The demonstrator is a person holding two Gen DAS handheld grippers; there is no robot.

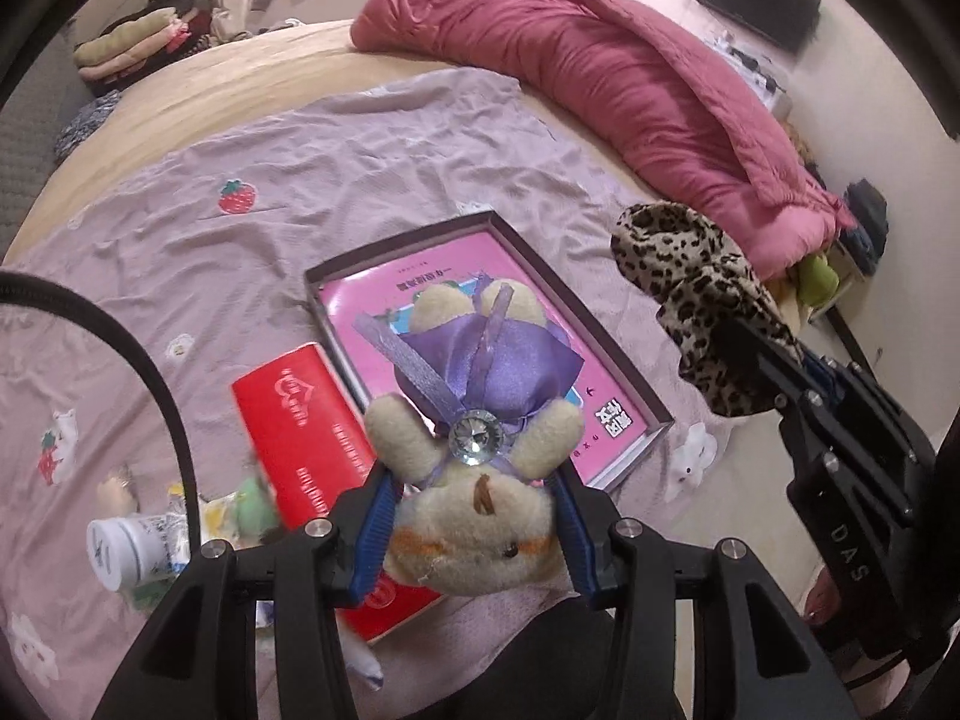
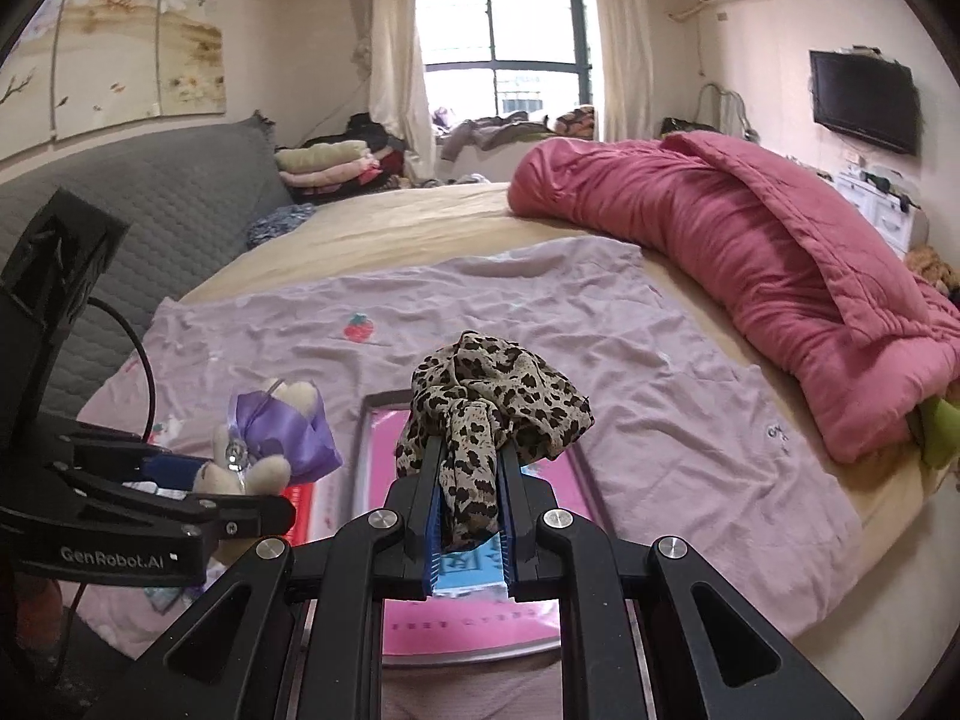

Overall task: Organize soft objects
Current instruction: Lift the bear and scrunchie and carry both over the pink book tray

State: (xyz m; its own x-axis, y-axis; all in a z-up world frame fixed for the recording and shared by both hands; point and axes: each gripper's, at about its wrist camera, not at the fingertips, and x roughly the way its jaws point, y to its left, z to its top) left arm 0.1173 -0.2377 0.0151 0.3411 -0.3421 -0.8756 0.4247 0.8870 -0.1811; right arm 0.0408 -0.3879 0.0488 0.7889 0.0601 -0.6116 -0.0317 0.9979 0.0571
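we had the left gripper (image 1: 474, 531) clamped on the head of a small plush bear (image 1: 480, 468) in a purple satin wrap, its legs pointing away from us, held above the shallow box (image 1: 651, 402) with a pink sheet inside. our right gripper (image 2: 471, 501) was clenched tight on a bunched leopard-print scarf (image 2: 492, 396), held over the same box. the box lay on the lilac strawberry sheet (image 1: 300, 180) near the bed's near edge, a red booklet (image 1: 300, 420) just beside its left side. a white bottle (image 1: 117, 546) lay further left. a pink quilt (image 1: 630, 90) was heaped along the bed's right edge.
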